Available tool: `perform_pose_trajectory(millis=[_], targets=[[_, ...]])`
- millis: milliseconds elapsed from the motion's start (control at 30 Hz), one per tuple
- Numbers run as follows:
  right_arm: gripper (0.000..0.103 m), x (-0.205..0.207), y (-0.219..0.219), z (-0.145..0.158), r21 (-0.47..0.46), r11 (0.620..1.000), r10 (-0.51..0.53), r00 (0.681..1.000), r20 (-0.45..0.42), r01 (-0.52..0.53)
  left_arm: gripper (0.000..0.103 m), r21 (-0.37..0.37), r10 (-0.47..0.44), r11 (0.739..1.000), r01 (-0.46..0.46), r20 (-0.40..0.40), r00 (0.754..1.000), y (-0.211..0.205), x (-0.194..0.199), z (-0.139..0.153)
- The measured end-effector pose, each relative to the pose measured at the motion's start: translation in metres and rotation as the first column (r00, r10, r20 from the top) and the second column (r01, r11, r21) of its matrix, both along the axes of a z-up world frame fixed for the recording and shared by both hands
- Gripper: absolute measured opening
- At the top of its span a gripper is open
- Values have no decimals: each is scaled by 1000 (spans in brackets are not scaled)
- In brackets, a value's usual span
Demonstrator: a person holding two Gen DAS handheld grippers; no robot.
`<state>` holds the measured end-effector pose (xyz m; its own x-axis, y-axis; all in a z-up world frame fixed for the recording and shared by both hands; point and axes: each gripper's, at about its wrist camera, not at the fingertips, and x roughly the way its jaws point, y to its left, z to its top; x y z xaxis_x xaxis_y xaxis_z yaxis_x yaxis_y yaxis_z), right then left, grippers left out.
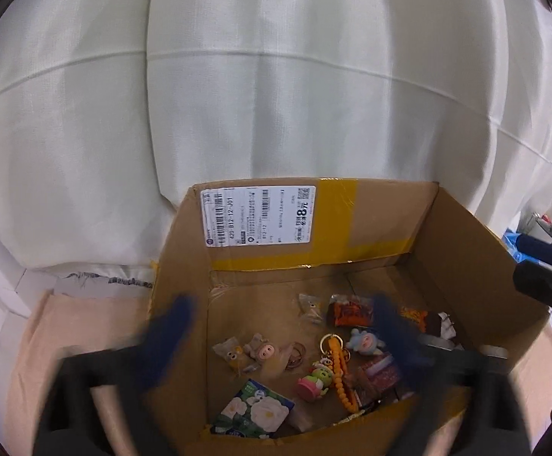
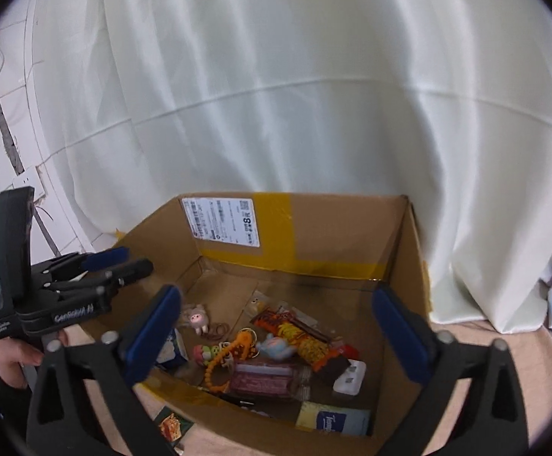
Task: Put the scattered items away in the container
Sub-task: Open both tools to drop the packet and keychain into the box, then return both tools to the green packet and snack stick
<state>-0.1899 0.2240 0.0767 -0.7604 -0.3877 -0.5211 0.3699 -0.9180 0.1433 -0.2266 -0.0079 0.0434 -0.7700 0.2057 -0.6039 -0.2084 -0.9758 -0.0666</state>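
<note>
Both grippers hang over the near rim of the cardboard box, jaws spread wide with nothing between them: the right gripper in sharp view, the left gripper blurred in its own camera. This looks like the release step, the drops just made.

Outside the box, against its near wall on the table, lies a small picture card; to my eye it is the nearest piece left to gather.

Inside lie a green tissue pack, an orange bead keychain, a pig charm and an orange snack packet.

Next calls for backing out and reaching low for the card.
</note>
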Motion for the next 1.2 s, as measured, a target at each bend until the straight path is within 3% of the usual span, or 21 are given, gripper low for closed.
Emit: perform_pose_trajectory(millis=[133, 300, 467, 700, 833, 1033, 1200], targets=[[103, 17, 1, 10, 11, 1000, -18, 999, -49, 19, 103, 28, 1, 1000, -1, -12, 1000, -2, 11, 4], [103, 46, 4, 20, -46, 999, 13, 982, -187, -22, 103, 63, -12, 998, 15, -42, 999, -7, 30, 7], [103, 73, -9, 18, 94, 995, -12, 959, -284, 41, 103, 70, 13, 998, -3, -135, 991, -11, 62, 15], [103, 94, -2, 10, -41, 999, -27, 977, -210, 19, 103, 43, 52, 998, -48, -112, 992, -13, 92, 15], [103, 108, 6, 3, -71, 995, -88, 974, -209, 74, 103, 32, 66, 998, -61, -147, 987, -16, 113, 16], [103, 128, 15, -4, -111, 991, -92, 982, -163, 75, 103, 69, 59, 996, -51, -129, 990, -23, 136, 11], [103, 146, 13, -9, -83, 993, -99, 981, -168, 86, 103, 9, 101, 995, -100, -135, 986, -23, 154, -2]])
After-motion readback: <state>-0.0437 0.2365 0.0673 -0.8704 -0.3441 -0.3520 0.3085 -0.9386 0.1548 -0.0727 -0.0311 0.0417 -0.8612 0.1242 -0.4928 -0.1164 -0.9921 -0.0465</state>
